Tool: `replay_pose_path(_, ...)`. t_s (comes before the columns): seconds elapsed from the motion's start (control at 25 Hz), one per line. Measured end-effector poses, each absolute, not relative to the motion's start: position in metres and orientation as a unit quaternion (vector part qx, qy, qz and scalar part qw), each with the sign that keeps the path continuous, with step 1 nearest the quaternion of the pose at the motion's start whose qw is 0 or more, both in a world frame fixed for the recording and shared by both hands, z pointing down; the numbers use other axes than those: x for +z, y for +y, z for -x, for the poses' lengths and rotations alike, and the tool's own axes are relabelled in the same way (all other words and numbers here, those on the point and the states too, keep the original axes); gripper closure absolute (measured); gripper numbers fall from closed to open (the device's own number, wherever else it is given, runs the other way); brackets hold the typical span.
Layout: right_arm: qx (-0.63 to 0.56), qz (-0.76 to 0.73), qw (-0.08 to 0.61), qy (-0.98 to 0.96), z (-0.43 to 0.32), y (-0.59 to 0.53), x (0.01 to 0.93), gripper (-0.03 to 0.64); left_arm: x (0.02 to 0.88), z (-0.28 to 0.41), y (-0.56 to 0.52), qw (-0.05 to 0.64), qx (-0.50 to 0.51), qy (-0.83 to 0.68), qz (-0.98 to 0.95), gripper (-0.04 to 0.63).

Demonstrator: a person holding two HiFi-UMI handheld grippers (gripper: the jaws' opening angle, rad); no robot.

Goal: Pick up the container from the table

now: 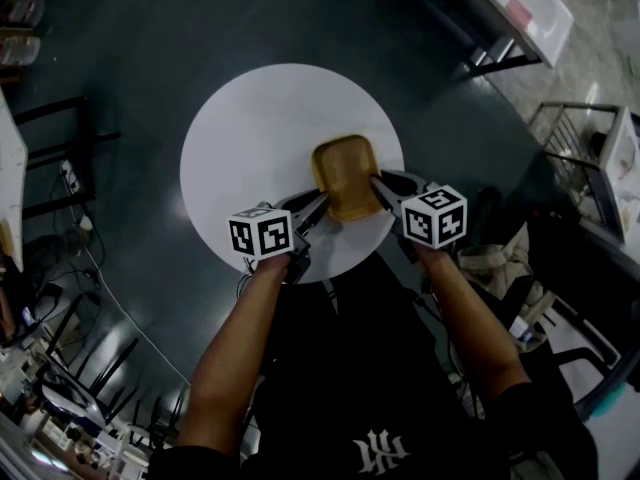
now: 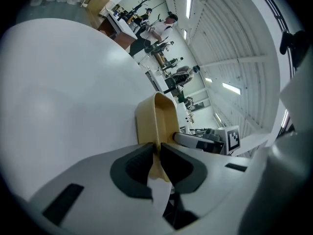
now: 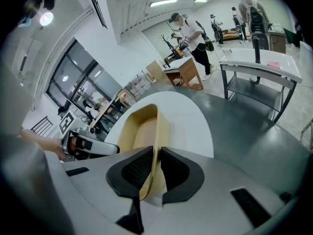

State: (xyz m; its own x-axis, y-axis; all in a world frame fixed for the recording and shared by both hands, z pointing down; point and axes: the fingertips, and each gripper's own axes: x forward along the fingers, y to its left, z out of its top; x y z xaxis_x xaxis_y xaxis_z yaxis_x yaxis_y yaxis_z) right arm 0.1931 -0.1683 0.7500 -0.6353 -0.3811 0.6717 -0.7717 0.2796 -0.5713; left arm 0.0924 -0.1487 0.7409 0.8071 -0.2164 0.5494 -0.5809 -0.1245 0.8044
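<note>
Though it is shallow, the container (image 1: 343, 176) is tan.

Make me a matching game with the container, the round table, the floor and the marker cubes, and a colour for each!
Things:
1. container
2. round table
3. floor
4. marker cubes

Colours:
A. black and white squares
B. dark grey
C. tan
D. plain white

Pairs: 1-C, 2-D, 3-B, 4-A
</note>
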Motion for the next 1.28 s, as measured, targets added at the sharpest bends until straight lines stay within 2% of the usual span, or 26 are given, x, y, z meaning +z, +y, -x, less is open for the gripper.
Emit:
replay_pose_path(0.52, 0.456, -0.363, 0.178, -0.793, -0.171, -0.177, 0.714, 0.549, 0.707, -0.071, -0.154, 0.587, 0.128, -0.274, -0.751, 0.552)
replay_pose_path(1.28, 0.368, -0.413, 0.119, -0.825, -0.083, -0.176, 0.563, 0.548, 0.565, 0.019, -0.164, 0.493, 0.075, -0.250, -0.830, 0.555)
